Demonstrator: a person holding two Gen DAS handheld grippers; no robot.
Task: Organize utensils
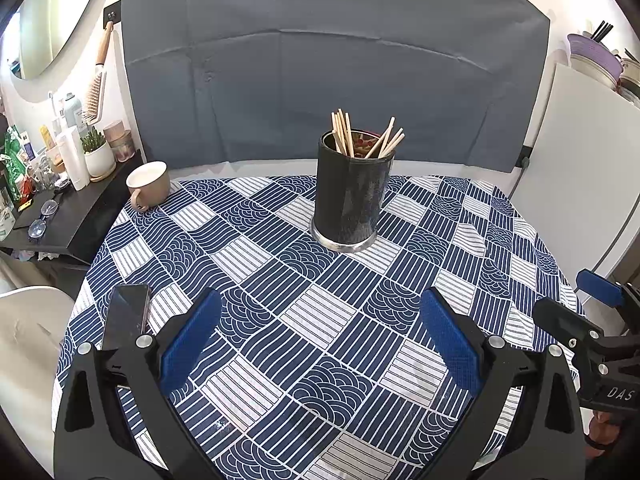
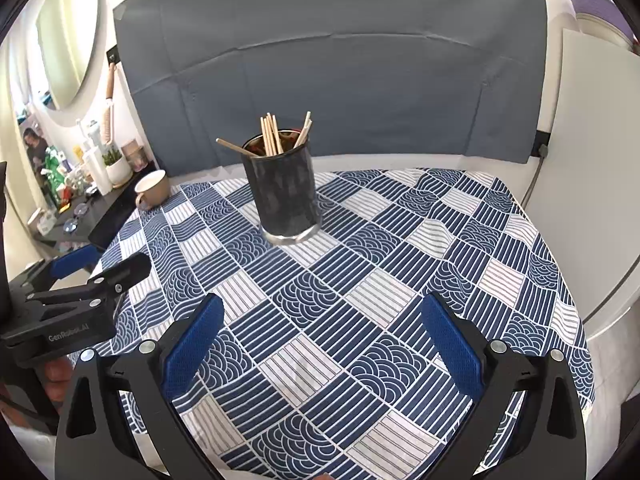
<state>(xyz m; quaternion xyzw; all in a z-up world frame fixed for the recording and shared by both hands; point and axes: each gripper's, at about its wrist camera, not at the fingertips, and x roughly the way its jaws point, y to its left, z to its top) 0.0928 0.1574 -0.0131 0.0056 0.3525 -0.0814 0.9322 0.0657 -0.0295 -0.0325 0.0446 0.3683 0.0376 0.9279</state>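
Where upright, holder point(image 1: 352, 196) with chopsticks point(image 1: 345, 133)

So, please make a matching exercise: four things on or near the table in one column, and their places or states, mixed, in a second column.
Things:
1. chopsticks
2. beige mug
3. phone
4. left gripper

Places or states:
A. lies flat near the table's left edge
B. open, holding nothing
C. stand in the black holder
D. stands at the far left corner of the tablecloth

Pairs: 1-C, 2-D, 3-A, 4-B
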